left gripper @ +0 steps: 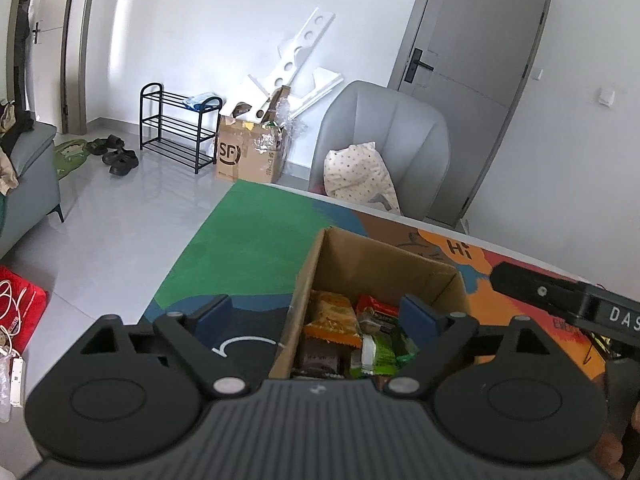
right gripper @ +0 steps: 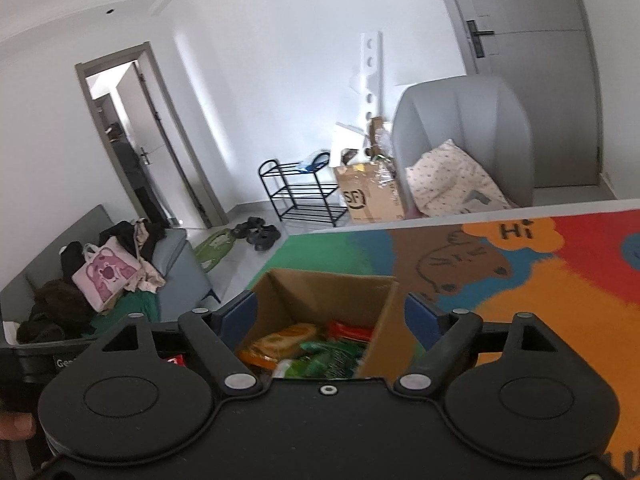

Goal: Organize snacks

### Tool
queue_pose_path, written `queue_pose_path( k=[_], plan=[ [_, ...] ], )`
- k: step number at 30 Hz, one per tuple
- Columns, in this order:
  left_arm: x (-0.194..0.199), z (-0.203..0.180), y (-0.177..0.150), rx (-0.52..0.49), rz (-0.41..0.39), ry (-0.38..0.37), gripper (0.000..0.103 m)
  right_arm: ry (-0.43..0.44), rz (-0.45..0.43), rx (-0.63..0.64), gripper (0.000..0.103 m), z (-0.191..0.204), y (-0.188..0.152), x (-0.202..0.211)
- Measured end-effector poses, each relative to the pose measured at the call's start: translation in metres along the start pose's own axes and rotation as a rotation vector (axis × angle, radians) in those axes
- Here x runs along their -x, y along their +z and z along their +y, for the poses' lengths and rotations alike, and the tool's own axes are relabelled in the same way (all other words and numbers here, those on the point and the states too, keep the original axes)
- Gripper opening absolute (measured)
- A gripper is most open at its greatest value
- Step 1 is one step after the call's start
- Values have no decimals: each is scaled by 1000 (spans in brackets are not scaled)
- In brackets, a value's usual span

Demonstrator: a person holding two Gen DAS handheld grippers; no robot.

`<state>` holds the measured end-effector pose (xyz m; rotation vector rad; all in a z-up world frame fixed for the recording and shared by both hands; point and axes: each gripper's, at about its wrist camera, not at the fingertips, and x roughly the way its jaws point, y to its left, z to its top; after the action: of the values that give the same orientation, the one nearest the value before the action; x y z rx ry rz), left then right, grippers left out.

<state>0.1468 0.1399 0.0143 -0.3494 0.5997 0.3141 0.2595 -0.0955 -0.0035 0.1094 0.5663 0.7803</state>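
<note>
Both hand-held grippers, left gripper [left gripper: 316, 316] and right gripper [right gripper: 332, 312], hung wide and empty above the open brown cardboard box [left gripper: 384, 264], where assorted wrapped snack packets [left gripper: 340, 332] already lay at six o'clock, sorting seemingly nearly done.

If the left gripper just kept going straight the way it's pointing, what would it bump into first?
Probably the snack packets lying in the open cardboard box: the left gripper points down into it, jaws wide and empty. Depth is hard to judge.

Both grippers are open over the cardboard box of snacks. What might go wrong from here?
1. The left gripper straddles the left wall of the brown cardboard box; lowering or closing may catch the wall and tip the box.
2. The right gripper spans the box walls; closing may squeeze cardboard, not a snack.
3. The orange snack packet and green wrapped snack lie piled together, so one grab may lift several.
</note>
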Motion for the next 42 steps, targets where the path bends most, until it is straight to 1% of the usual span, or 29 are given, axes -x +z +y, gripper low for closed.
queue_pose_path(
  k=[3, 5, 8, 12, 14, 17, 21, 24, 26, 29, 34, 42],
  plan=[
    [2, -4, -3, -11, 6, 1, 91, -17, 0, -17, 85, -8, -2, 9],
    [3, -7, -4, -17, 10, 0, 92, -31, -6, -19, 89, -11, -4, 18],
    [9, -13, -6, -35, 8, 0, 92, -50, -20, -27, 94, -16, -7, 31],
    [17, -24, -10, -64, 3, 5, 93, -75, -31, -36, 97, -23, -10, 50],
    [20, -32, -12, -91, 6, -5, 94, -87, -41, -40, 101, -25, -12, 62],
    [25, -43, -14, -136, 10, -6, 97, -114, -54, -44, 103, -30, -15, 77],
    [33, -56, -19, -165, 13, -36, 99, -139, -65, -62, 103, -37, -17, 92],
    [42, -64, -23, -198, 4, -42, 101, -142, -77, -65, 103, -38, -18, 103],
    [46, -66, -26, -202, 9, -52, 103, -152, -79, -60, 103, -37, -19, 109],
    [54, -69, -29, -193, 6, -58, 103, -182, -84, -50, 103, -34, -21, 119],
    [72, -75, -37, -215, -11, -68, 103, -192, -101, -56, 103, -33, -29, 139],
    [104, -80, -55, -237, -33, -104, 103, -221, -132, -29, 103, -23, -45, 175]
  ],
)
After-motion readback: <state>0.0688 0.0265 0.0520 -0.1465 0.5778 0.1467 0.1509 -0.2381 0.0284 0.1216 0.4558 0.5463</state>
